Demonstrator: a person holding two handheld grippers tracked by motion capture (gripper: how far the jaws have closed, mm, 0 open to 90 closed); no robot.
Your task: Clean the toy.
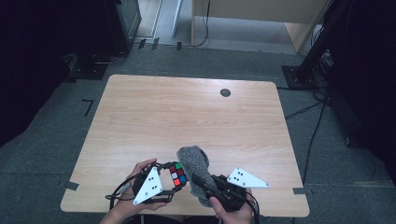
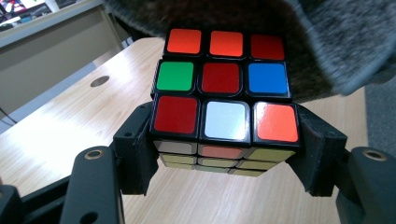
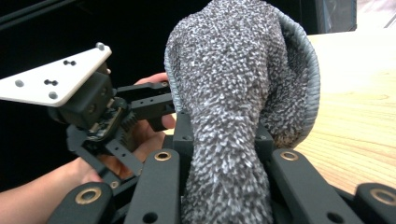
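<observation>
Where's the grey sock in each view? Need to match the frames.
High view: the grey sock lies low centre, between the two tools, right of the Rubik's cube.
Left gripper view: it hangs across the top and upper right, just behind the cube.
Right gripper view: it fills the centre, pinched between the right tool's jaws.
Shared landmark: the wooden table.

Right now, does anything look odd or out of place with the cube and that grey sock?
Nothing stands out. The left gripper holds the scrambled cube squarely by its sides, and the right gripper holds the grey sock beside it; no damage shows.
</observation>
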